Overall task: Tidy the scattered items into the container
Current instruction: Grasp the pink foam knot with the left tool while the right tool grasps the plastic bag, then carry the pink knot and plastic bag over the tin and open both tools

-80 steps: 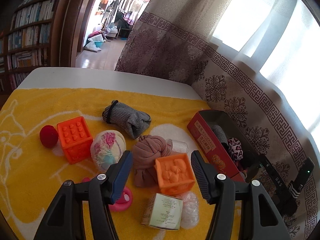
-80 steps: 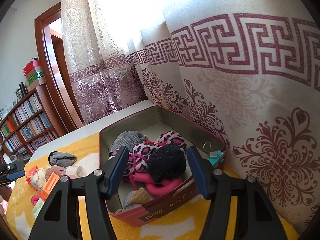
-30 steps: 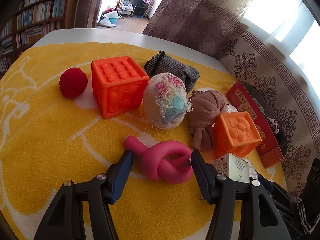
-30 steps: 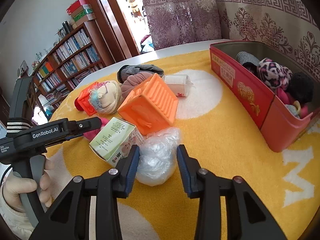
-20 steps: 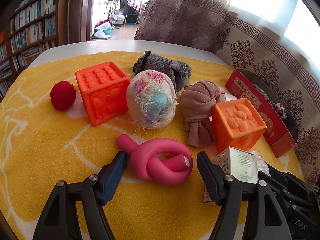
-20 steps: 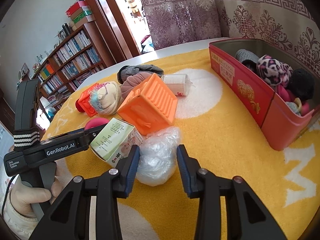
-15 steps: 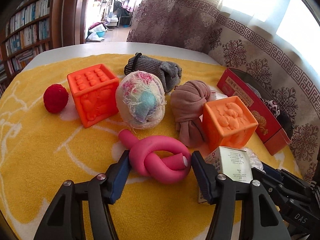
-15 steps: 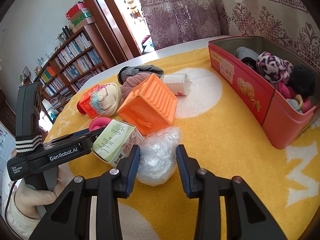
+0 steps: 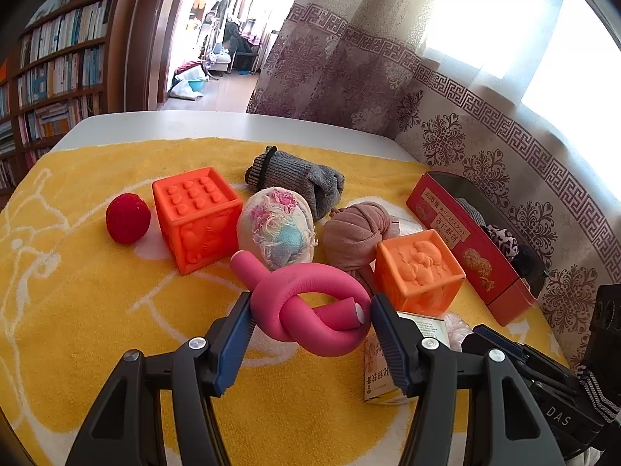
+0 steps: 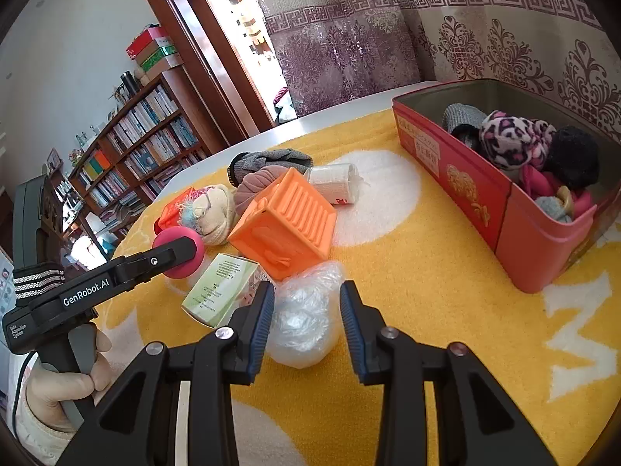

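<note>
Nearest, the left gripper (image 9: 310, 322) clasps the pink knotted tube (image 9: 310, 306) raised off the yellow towel (image 9: 77, 310), the right gripper (image 10: 304, 310) squeezes the clear plastic bag (image 10: 306, 314) lying on it, and the red container (image 10: 485, 194) sits beyond at the towel's right edge.

The small printed carton (image 9: 382, 365) sits mostly hidden behind the left hand-held gripper (image 9: 310, 328); the clear plastic bag (image 9: 458, 324) barely peeks out.
</note>
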`<move>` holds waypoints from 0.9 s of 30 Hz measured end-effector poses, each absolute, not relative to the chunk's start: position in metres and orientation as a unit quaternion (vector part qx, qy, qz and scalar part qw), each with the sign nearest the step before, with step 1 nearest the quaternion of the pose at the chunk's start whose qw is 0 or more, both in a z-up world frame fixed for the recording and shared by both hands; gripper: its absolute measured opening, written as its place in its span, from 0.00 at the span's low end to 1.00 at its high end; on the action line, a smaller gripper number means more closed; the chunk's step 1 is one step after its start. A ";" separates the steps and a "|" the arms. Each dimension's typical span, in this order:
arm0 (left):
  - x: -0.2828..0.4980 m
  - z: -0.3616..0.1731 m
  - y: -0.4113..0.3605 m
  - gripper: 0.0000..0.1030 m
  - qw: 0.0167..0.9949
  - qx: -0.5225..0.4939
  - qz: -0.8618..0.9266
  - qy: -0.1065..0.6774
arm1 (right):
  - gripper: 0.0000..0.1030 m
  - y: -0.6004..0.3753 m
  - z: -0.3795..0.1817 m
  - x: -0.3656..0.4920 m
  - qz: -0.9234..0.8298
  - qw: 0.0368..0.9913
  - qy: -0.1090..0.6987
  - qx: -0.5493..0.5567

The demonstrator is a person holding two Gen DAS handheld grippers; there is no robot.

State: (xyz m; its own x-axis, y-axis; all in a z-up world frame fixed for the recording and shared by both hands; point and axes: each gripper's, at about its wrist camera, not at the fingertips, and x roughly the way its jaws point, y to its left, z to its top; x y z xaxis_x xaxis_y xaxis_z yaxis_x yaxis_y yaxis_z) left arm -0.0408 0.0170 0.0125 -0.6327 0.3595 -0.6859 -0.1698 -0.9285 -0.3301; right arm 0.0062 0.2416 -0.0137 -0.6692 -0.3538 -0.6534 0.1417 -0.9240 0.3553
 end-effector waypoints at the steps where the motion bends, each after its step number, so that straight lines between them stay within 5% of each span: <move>1: -0.040 0.014 0.017 0.60 0.149 -0.400 0.896 -0.119 | 0.38 0.243 -0.013 0.006 -0.904 0.136 -0.138 0.380; 15: -0.038 0.019 0.017 0.61 0.154 -0.397 0.896 -0.126 | 0.35 0.229 -0.020 0.001 -0.892 0.147 -0.111 0.413; 21: -0.038 0.017 0.019 0.61 0.158 -0.401 0.893 -0.129 | 0.45 0.224 -0.031 -0.007 -0.879 0.140 -0.102 0.444; 27: -0.036 0.019 0.017 0.61 0.156 -0.398 0.894 -0.131 | 0.36 0.230 -0.026 -0.001 -0.887 0.138 -0.111 0.427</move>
